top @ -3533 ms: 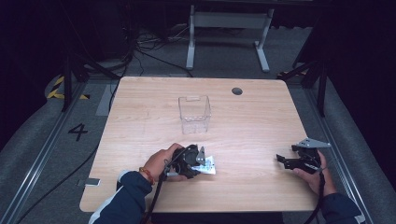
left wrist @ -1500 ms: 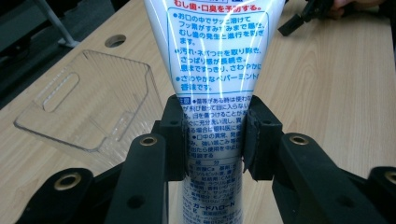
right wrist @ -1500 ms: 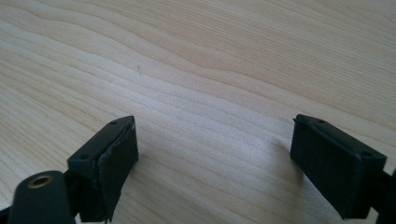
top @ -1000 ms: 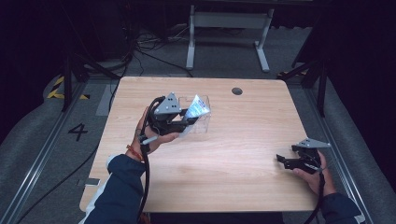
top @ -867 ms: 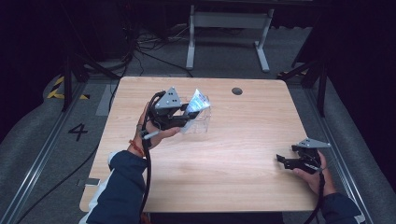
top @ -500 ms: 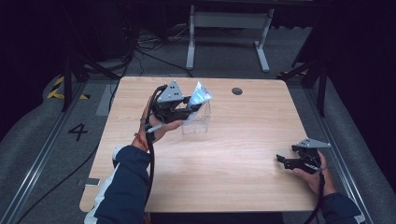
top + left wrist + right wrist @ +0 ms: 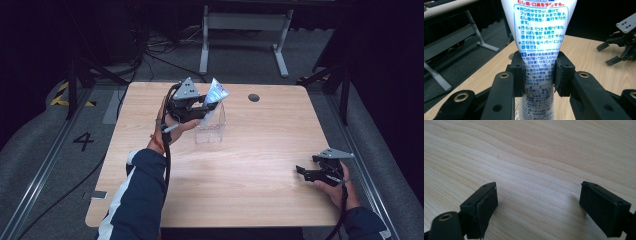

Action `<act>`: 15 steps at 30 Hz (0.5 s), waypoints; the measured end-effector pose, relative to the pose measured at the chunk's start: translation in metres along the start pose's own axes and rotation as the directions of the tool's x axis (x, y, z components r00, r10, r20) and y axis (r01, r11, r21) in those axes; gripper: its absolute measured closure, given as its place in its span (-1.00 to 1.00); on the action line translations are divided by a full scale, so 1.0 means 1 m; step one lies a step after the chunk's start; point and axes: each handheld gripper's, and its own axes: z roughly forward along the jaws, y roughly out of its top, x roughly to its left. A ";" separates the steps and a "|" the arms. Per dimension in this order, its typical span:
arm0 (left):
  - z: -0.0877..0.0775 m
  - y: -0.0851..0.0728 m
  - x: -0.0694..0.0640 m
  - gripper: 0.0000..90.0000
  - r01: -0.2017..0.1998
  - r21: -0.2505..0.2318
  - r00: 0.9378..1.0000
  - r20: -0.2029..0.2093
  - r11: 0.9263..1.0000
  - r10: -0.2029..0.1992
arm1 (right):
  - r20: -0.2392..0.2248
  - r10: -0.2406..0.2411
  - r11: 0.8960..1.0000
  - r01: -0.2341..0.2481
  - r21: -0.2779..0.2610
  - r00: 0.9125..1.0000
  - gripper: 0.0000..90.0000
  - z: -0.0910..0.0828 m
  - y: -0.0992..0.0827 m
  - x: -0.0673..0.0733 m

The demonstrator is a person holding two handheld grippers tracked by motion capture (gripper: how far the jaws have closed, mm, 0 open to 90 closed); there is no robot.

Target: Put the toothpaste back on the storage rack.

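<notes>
Between the left gripper's (image 7: 537, 72) clamped pads, a toothpaste tube (image 7: 539, 32) stands upright over a clear box (image 7: 210, 131); the right gripper (image 7: 539, 207) gapes empty.

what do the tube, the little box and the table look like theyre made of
Tube: likely soft plastic, glossy printed skin, pinched between the pads.
Box: clear, see-through walls, probably hard plastic.
Table: pale wood-grain top, matte; possibly laminate.
</notes>
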 end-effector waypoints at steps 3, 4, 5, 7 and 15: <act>0.004 -0.002 0.003 0.48 -0.002 0.000 1.000 0.004 1.000 0.002 | 0.001 0.000 1.000 0.000 0.000 1.000 -0.66 0.000 0.000 0.000; 0.005 -0.003 0.004 0.48 -0.002 -0.001 1.000 0.009 1.000 0.002 | 0.000 0.000 1.000 0.000 0.000 1.000 -0.66 0.000 0.000 0.000; 0.007 -0.004 0.007 0.48 0.006 -0.009 1.000 0.013 1.000 -0.006 | 0.000 0.000 1.000 0.000 0.000 1.000 -0.66 0.000 0.000 0.000; 0.010 -0.007 0.010 0.48 0.016 -0.019 1.000 0.013 1.000 -0.015 | 0.000 -0.001 1.000 0.001 0.001 1.000 -0.66 0.000 0.000 0.000; 0.022 -0.014 0.018 0.48 0.030 0.002 1.000 -0.004 1.000 -0.030 | 0.000 -0.001 1.000 0.001 0.001 1.000 -0.66 0.000 0.000 0.000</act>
